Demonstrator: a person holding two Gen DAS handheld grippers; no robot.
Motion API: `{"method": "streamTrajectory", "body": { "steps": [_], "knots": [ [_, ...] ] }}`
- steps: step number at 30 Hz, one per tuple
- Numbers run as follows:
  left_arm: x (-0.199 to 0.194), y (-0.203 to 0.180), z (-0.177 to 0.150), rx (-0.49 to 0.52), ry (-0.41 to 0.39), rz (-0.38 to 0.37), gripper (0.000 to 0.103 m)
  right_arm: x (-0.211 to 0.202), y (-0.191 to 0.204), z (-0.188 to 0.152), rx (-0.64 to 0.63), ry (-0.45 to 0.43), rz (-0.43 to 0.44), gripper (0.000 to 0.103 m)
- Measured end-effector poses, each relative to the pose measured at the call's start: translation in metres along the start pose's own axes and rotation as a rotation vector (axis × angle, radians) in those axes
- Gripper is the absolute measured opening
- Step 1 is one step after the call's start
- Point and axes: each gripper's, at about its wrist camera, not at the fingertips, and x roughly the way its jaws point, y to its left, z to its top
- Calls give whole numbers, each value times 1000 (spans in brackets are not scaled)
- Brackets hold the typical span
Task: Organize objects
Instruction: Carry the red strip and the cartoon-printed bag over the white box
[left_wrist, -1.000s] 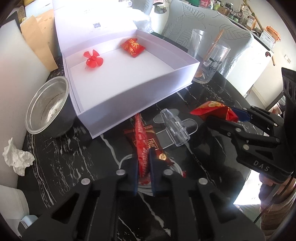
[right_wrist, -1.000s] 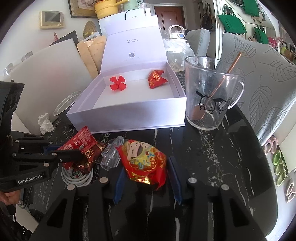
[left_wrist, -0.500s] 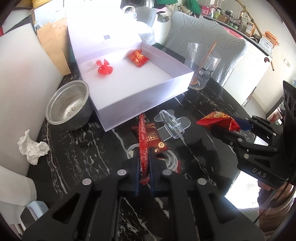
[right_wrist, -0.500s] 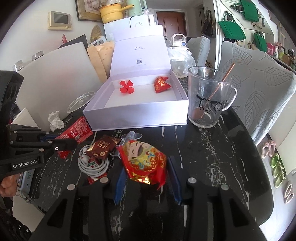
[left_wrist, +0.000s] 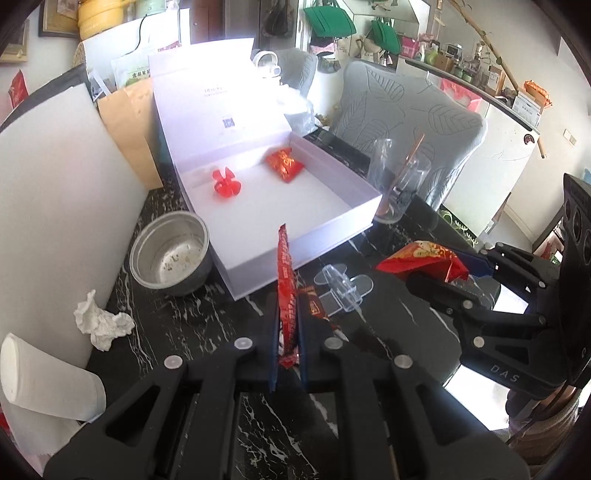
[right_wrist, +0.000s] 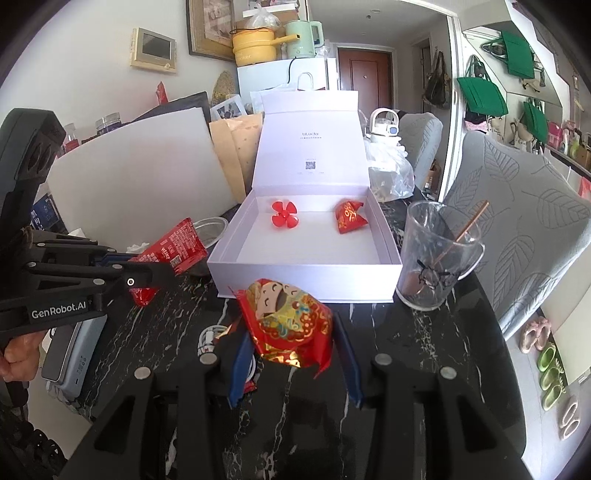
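- Left gripper (left_wrist: 287, 343): clamped on a flat red snack packet (left_wrist: 285, 280), held edge-on between the jaws and raised off the tabletop (left_wrist: 207, 332). The packet's far tip overlaps the near wall of the white box (left_wrist: 295, 254) ahead of this gripper. To finish well, carry it forward until the whole packet is over the box floor before letting go, and keep it above the wall so the thin foil does not catch and fold.
- Ahead and left of the left gripper: a metal bowl (left_wrist: 168, 254) sits beside the box; a drop short or wide could land there.
- Inside the box, far ahead of both grippers: a red propeller toy (right_wrist: 283, 213) and a red candy pouch (right_wrist: 348, 216) lie apart on the floor. The near half is bare, judged the safest landing zone.
- Right gripper (right_wrist: 291, 356): closed around a puffy red-and-gold pouch (right_wrist: 291, 321), which hangs above the tabletop just short of the box front. Let one gripper enter at a time, since both approach the same wall.
- Ahead and right of the right gripper: a glass mug (right_wrist: 437, 258) with a stirrer stands near the box corner; steer clear of it.
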Motion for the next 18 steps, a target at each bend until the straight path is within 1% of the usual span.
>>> {"method": "streamTrajectory", "body": {
  "steps": [9,18],
  "knots": [
    [-1,8,34,2,-25,11,8,9,-6,36,-32,-23,0,43],
    [17,21,69,-3,-30,7,8,31,-20,70,-46,-38,-8,43]
  ]
}}
